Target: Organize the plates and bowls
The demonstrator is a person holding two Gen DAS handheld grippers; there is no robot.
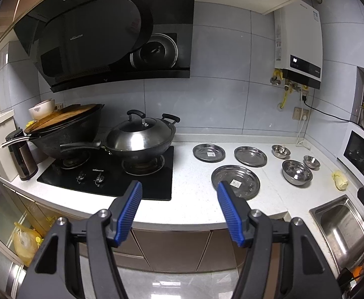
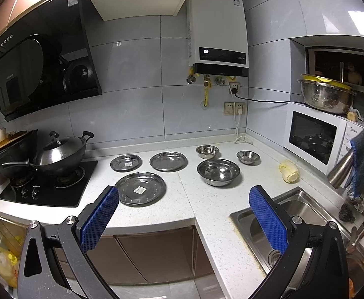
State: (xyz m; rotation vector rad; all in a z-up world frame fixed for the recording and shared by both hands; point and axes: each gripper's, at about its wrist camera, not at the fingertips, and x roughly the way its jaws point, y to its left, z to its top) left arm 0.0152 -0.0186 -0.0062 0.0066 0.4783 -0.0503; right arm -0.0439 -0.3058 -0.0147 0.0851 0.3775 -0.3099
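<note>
Three steel plates and three steel bowls are lying spread out, each apart from the others, on the white surface (image 2: 182, 206) between the stove and the sink. The large plate (image 2: 140, 188) is sitting nearest the front edge, with a small plate (image 2: 126, 162) and a medium plate (image 2: 168, 161) lying behind it toward the back wall. To their right the large bowl (image 2: 218, 172) is standing mid-surface, with one small bowl (image 2: 207, 151) behind it and another small bowl (image 2: 248, 156) toward the back right corner. Nothing is stacked, so by the look of it the sorting is only beginning.

The left tool (image 1: 179, 196) is hanging out in front of the surface's front edge with its blue pads spread wide and nothing between them; its right pad is overlapping the large plate in view only. The right tool (image 2: 184, 200) is likewise gaping and empty, hanging off the front edge near the sink (image 2: 314, 209).

The next move probably calls for carrying one tool forward over the front edge and pinching a smaller plate by its thin rim so it can go onto the large plate. The rims are lying low and flat, so a shallow angle is likely needed. The bowls look ready for nesting into the large bowl. A pale crumpled lump (image 2: 289, 172) is lying near the microwave (image 2: 316, 139), clear of the dishes.
</note>
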